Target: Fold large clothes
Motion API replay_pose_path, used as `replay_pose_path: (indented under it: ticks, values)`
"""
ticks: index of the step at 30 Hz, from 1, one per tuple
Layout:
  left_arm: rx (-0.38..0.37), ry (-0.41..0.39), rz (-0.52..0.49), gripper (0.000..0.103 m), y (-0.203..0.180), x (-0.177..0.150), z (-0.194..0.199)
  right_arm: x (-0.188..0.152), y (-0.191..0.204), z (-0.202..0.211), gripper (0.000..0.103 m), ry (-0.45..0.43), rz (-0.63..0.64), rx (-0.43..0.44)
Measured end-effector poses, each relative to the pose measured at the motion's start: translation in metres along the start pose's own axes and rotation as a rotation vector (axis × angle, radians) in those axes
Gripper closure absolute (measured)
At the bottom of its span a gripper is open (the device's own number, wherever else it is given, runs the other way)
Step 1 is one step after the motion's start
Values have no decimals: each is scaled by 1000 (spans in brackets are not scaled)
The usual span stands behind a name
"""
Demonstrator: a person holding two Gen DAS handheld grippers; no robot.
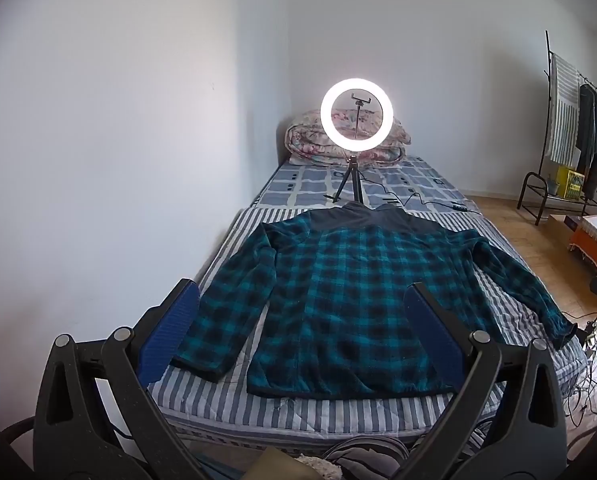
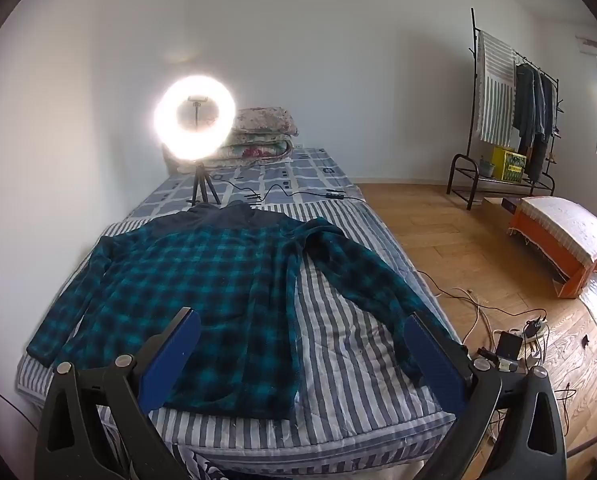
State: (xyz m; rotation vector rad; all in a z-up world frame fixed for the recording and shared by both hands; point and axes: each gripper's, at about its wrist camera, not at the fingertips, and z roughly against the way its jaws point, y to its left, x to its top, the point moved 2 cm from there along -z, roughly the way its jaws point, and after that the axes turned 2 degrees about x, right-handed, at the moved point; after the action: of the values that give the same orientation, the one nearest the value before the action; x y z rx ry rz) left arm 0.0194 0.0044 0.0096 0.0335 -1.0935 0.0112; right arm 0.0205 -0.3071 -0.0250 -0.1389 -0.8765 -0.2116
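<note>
Left wrist view shows a teal and black plaid jacket [image 1: 338, 292] spread flat on the striped blanket [image 1: 338, 408] of a bed, collar toward the far wall, both sleeves angled outward and down. The cuff of the sleeve on the picture's right reaches the bed's edge, and its very end is hard to make out against dark clutter there; in the right wrist view that same cuff sits partly behind a gripper finger. No label or writing can be read on the jacket, and the print on the checked sheet [image 2: 298, 172] beyond it is too small to tell. The left gripper [image 1: 302, 320] has its jaws spread wide with nothing between the blue pads [image 1: 170, 336], hovering above the bed's near edge, apart from the cloth. The right gripper [image 2: 302, 356] is likewise wide apart and empty over the jacket's lower hem. Behind the collar a lit ring light [image 1: 356, 114] on a small tripod glares, blurring the folded quilt [image 2: 262, 136] behind it. A clothes rack [image 2: 506, 120] stands on the wooden floor [image 2: 438, 232], its hung garments dim; cables [image 2: 510, 332] lie tangled beside the bed.
</note>
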Motion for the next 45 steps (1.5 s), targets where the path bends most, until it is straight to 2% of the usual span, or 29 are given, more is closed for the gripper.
replay_pose_path:
  ticks: [4,45]
  values:
    - [11,-18,2,0,-2,5,12,-1,1,1,0,-1,-3,-2]
    - [21,-41,11,0,6,5,13,-4,0,1,0,7,3,-6]
